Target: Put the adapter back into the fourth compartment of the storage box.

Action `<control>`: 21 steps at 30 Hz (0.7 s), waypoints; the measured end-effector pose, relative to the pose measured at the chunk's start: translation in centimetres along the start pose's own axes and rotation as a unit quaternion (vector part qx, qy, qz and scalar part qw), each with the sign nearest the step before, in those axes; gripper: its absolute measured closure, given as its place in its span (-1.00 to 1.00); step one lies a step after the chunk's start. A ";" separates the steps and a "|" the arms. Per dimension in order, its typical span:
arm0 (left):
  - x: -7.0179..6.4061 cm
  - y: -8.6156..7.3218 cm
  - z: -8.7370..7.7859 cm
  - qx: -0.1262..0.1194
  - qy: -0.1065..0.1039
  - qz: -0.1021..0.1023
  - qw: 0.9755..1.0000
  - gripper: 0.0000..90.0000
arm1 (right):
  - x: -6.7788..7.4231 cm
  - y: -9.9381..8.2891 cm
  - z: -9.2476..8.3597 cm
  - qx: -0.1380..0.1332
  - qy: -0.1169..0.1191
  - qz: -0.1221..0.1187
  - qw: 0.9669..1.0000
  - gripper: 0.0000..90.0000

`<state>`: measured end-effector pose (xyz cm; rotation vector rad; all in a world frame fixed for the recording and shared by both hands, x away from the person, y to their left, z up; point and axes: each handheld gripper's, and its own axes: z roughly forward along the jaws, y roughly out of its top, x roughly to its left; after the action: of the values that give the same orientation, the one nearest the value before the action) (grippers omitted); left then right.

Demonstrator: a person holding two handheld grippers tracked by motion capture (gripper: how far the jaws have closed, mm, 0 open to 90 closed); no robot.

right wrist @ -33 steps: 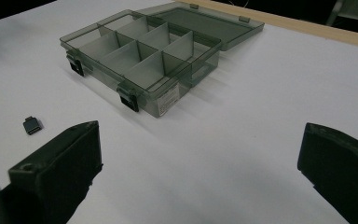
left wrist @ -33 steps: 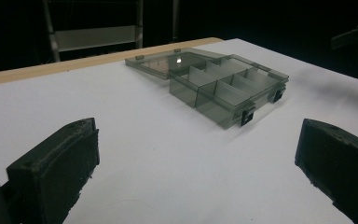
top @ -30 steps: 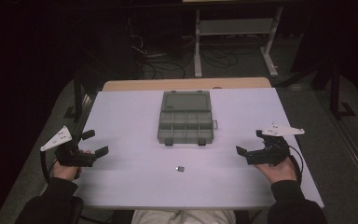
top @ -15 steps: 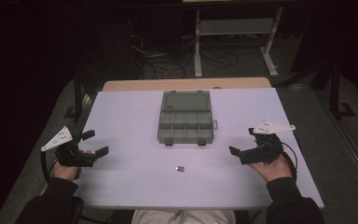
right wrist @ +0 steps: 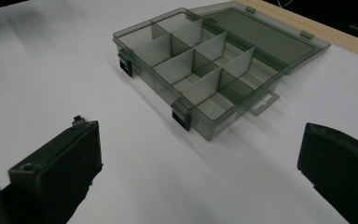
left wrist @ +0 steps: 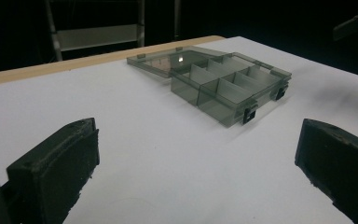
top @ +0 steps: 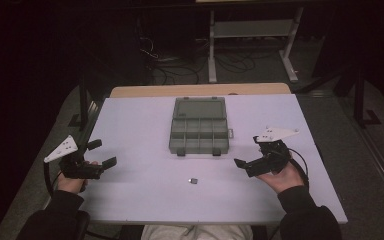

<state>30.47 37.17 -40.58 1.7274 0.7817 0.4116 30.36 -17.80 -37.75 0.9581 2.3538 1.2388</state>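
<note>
Jaws of the right gripper [top: 249, 159] stand spread wide with nothing between them, low over the white table [top: 130, 130] and aimed toward its middle. Nearest to it lies a small dark piece [top: 194, 180], alone on the bare surface, apart from the jaws and in front of the open grey compartment box [top: 199, 135]. The box sits at the table's middle, its lid folded flat behind it. Near the left edge, the left gripper [top: 101, 154] is likewise spread and empty.

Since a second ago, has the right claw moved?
Yes. The right claw has slid left across the table, toward the small part lying before the fixed box.
</note>
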 end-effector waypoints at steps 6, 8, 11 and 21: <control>0.0 0.0 0.0 0.001 0.000 -0.001 1.000 -1.00 | 0.7 0.7 0.7 0.008 0.015 -0.012 1.000 -1.00; 0.0 0.0 0.0 0.002 -0.001 -0.001 1.000 -1.00 | 0.9 0.9 0.9 0.009 0.020 -0.016 1.000 -1.00; 0.0 0.0 0.0 0.002 0.000 -0.002 1.000 -1.00 | 1.3 1.2 1.2 0.013 0.030 -0.022 0.999 -1.00; 0.0 -0.1 0.1 0.003 -0.004 -0.004 1.000 -1.00 | 2.5 2.1 2.5 0.032 0.054 -0.042 0.997 -1.00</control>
<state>30.52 37.17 -40.66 1.7292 0.7841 0.3973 30.81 -13.70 -37.42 0.8199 2.5037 1.2175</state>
